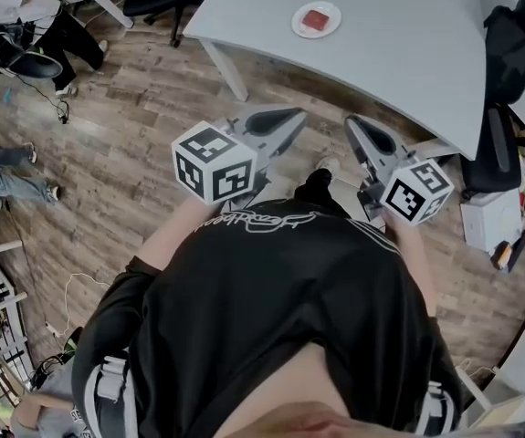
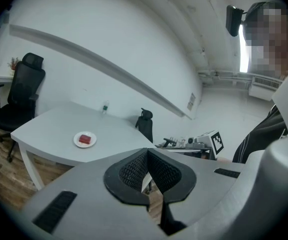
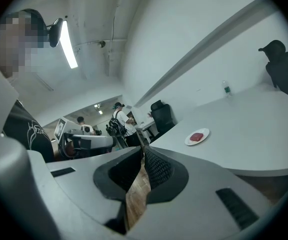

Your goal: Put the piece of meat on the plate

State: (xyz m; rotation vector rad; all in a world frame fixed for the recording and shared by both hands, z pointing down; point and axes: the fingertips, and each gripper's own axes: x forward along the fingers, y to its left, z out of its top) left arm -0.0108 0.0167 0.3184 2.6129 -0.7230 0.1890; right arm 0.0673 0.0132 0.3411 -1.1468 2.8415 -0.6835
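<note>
The red piece of meat (image 1: 316,18) lies on a small white plate (image 1: 303,27) on the pale grey table (image 1: 399,53), far ahead of both grippers. My left gripper (image 1: 299,114) and right gripper (image 1: 351,121) are held side by side over the wood floor, short of the table, both pointing toward it. Each is shut with nothing between its jaws. In the left gripper view the plate (image 2: 76,142) with the meat (image 2: 85,139) sits left of the shut gripper (image 2: 147,153). In the right gripper view the plate (image 3: 204,133) and meat (image 3: 197,136) are right of the shut gripper (image 3: 144,149).
A white table leg (image 1: 227,69) stands below the table's near corner. Black office chairs (image 1: 516,39) stand at the table's right end, with another chair (image 2: 18,91) at its far left. A small bottle (image 2: 104,107) stands at the table's back. People (image 3: 117,118) are in the background.
</note>
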